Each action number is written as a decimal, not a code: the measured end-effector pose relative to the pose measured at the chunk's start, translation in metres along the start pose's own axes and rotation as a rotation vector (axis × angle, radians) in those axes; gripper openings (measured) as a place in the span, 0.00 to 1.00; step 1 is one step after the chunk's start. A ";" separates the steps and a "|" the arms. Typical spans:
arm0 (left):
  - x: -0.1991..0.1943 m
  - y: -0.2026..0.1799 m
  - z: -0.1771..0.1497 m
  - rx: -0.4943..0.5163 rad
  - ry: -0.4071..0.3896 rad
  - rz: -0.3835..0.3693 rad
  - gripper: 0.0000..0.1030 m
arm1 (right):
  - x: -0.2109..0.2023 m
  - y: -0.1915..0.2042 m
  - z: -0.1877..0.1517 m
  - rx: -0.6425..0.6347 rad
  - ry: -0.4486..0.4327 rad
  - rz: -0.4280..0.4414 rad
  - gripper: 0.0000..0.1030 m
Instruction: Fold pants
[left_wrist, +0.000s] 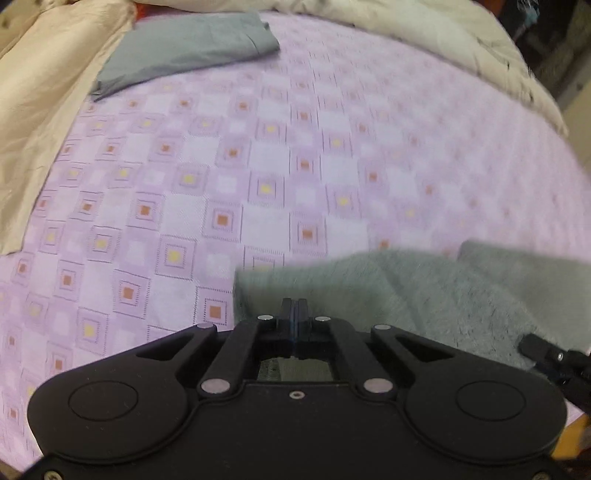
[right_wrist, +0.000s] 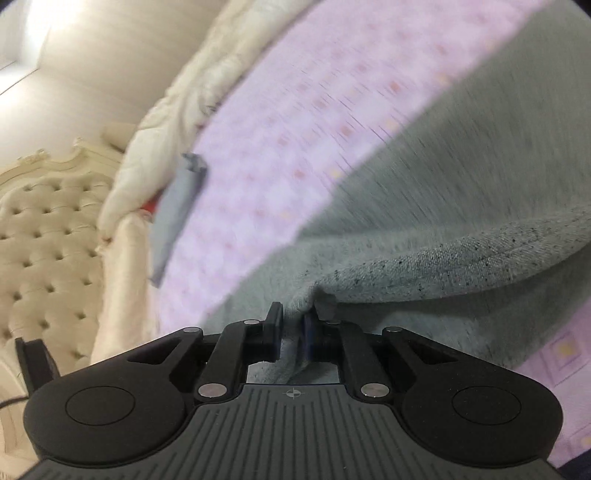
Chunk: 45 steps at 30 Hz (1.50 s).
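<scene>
Two grippers work fuzzy grey-green pants (left_wrist: 406, 295) lying at the near edge of a bed's lilac checked bedspread (left_wrist: 258, 166). The right gripper (right_wrist: 293, 325) pinches a fleecy fold; the left gripper (left_wrist: 294, 310) sits pressed together, whether on cloth I cannot tell. Only the right view shows a tufted cream headboard (right_wrist: 48, 229). Folded smooth grey pants (left_wrist: 184, 48) lie far off, with open bedspread between.

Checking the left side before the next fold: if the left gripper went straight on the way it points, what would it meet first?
Probably the fuzzy grey-green pants lying on the lilac checked bedspread: their near edge sits just past the shut left gripper. Depth is unclear; the fingers may already touch the cloth.
</scene>
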<state>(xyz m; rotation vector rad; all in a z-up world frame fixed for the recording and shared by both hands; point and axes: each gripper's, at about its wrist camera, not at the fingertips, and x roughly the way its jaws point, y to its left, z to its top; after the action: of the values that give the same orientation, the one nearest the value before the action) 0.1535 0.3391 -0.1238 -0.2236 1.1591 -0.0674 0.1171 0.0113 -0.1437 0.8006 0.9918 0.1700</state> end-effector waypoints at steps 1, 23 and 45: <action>-0.008 0.001 0.001 -0.006 -0.004 -0.007 0.00 | -0.005 0.005 0.002 -0.006 0.004 0.004 0.11; -0.007 -0.087 -0.141 0.468 -0.010 0.108 0.14 | -0.001 0.003 -0.004 0.187 0.131 -0.019 0.11; -0.008 -0.098 -0.142 0.387 -0.056 0.045 0.19 | 0.002 0.005 0.006 0.200 0.161 -0.011 0.11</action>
<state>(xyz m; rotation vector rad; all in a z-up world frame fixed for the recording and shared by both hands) 0.0262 0.2246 -0.1501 0.1425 1.0714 -0.2422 0.1242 0.0128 -0.1399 0.9750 1.1778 0.1278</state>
